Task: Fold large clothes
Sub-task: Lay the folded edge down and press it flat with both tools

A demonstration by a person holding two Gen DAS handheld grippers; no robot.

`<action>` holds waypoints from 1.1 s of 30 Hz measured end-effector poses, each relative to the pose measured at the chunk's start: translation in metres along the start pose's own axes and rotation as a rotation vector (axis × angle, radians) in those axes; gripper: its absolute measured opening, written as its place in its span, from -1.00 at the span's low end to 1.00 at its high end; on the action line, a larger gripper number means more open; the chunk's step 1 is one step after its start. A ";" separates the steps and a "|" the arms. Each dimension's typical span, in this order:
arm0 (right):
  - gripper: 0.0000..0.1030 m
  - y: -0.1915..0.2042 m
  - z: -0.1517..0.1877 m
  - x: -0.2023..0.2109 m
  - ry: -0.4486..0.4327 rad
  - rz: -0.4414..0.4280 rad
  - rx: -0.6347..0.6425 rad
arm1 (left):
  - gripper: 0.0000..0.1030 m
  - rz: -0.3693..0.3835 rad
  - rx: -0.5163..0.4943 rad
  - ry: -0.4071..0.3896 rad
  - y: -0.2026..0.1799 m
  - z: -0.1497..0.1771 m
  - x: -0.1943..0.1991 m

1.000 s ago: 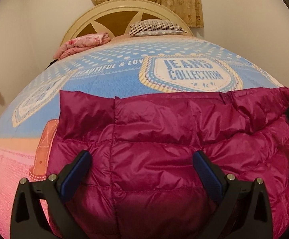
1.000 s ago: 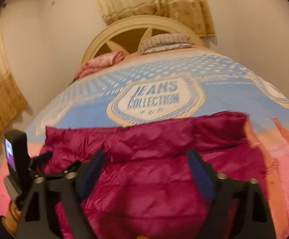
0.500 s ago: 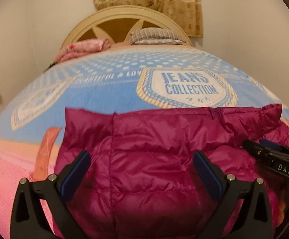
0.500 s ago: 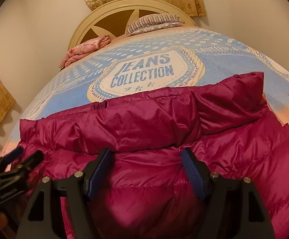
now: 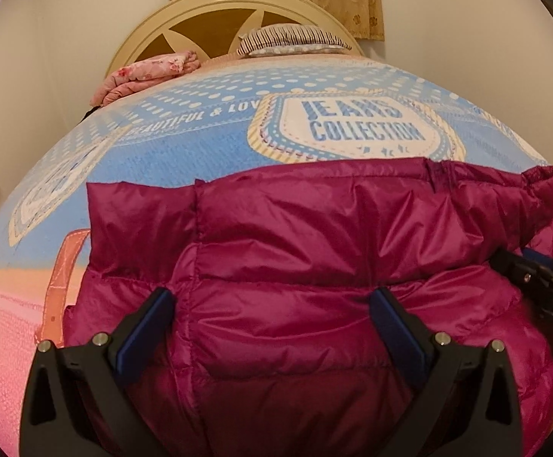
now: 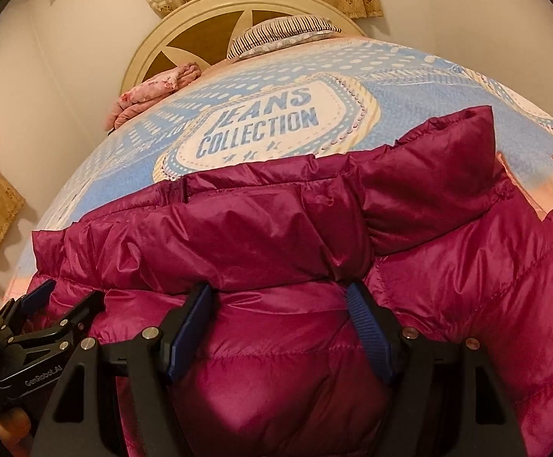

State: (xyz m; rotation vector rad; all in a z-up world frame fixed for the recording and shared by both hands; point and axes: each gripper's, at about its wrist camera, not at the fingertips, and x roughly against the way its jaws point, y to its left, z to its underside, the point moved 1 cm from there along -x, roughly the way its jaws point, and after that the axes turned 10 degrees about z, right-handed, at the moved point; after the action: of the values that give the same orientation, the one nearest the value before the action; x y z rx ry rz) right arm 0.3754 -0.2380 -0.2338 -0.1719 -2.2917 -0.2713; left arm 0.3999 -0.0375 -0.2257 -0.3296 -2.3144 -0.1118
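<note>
lying across the near end of the bed, the magenta puffer jacket has its top band folded over. left gripper gapes wide above it, holding nothing; right gripper is narrower, fingers pressed into a padded fold.

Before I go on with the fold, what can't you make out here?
- Near hem of the jacket: cut off by the bottom edge, both views.
- Whether the right claw pinches fabric: the puffy fold hides its tips.
- Bed beneath the jacket: covered.
</note>
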 end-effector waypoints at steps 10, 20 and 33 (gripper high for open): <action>0.43 0.002 0.001 -0.003 0.011 0.019 0.010 | 1.00 0.000 -0.001 0.031 -0.001 0.002 -0.006; 0.43 0.003 0.001 -0.004 0.015 0.030 0.017 | 1.00 -0.003 -0.004 0.037 -0.001 0.001 -0.008; 0.44 0.007 0.003 -0.004 0.012 0.048 0.028 | 1.00 -0.005 -0.004 0.043 0.000 0.002 -0.005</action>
State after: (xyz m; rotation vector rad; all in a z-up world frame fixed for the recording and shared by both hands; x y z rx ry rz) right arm 0.3774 -0.2305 -0.2378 -0.2100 -2.2748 -0.2145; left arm 0.4022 -0.0381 -0.2304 -0.3206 -2.2733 -0.1253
